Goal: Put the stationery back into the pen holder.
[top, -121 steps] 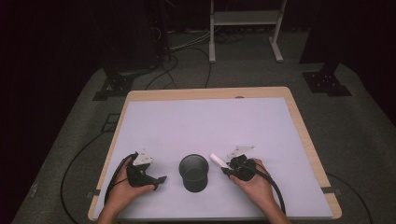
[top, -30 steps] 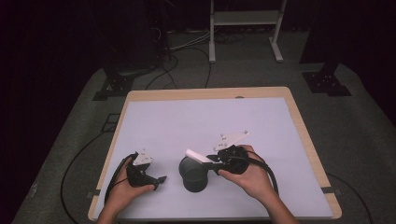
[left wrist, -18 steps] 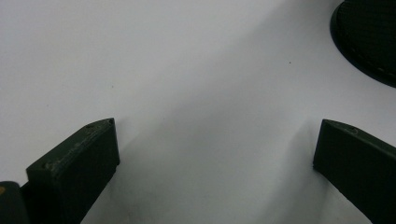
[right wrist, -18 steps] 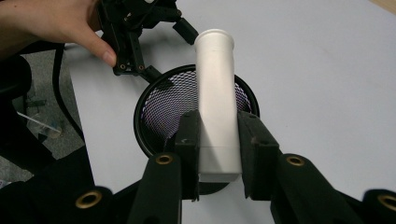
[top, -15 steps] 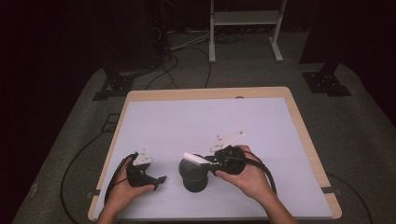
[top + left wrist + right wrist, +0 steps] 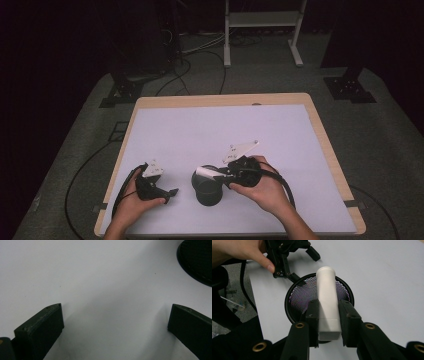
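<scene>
While the right gripper [image 6: 220, 172] holds its place in the high view, it sits further toward the black mesh cup [image 6: 208, 187] than in the earlier pictures, where it stood clear to the cup's right; the white tube [image 6: 204, 171] now projects from its tips over the cup's rim. By this reading the tube is placed for release into the cup. The left gripper [image 6: 170, 192] rests just left of the cup, unchanged. The surface is a white sheet on a wood-edged table [image 6: 220, 100]; dark floor, cables and a white stand leg [image 6: 226, 50] lie beyond.

In the left gripper view, the jaws stand wide apart with bare white sheet between them; the cup's mesh [image 6: 197, 260] lies ahead and to the right.

In the right gripper view, both jaws press the tube [image 6: 326, 297] at its flat crimped end; the rounded end points ahead over the cup's mouth [image 6: 299, 293]. The other gripper [image 6: 287, 255] lies beyond the cup, a hand [image 6: 239, 251] on it.
</scene>
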`<state>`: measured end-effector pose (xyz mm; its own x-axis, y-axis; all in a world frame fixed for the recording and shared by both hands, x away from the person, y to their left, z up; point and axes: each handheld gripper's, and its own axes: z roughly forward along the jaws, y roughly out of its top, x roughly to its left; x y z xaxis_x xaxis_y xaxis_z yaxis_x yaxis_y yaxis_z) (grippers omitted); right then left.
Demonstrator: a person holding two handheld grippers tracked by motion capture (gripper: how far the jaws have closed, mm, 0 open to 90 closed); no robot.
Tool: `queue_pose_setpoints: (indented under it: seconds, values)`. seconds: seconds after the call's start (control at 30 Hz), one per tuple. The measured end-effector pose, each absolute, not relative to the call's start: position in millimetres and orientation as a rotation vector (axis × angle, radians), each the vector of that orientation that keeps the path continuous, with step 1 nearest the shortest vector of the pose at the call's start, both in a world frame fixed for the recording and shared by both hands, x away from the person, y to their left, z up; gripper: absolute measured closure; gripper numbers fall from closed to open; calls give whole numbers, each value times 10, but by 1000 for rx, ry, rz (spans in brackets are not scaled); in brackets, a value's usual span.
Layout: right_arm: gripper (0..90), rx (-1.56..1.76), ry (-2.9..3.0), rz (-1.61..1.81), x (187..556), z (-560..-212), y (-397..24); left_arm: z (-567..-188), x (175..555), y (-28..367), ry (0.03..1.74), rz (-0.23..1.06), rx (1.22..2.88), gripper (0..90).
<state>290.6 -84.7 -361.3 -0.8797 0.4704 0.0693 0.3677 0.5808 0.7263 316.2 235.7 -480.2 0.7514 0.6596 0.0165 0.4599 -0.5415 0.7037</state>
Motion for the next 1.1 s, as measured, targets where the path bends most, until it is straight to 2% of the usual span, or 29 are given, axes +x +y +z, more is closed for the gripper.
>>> queue_pose_setpoints:
  seconds: [0.6, 1.1]
  values:
    - [702, 704, 2695, 1151, 2938, -3624, -742, -4803, 3162, 2357, 835, 366, 2240, 0]
    - [699, 710, 2743, 1119, 3066, -3783, -552, -4801, 3161, 2358, 835, 365, 2243, 0]
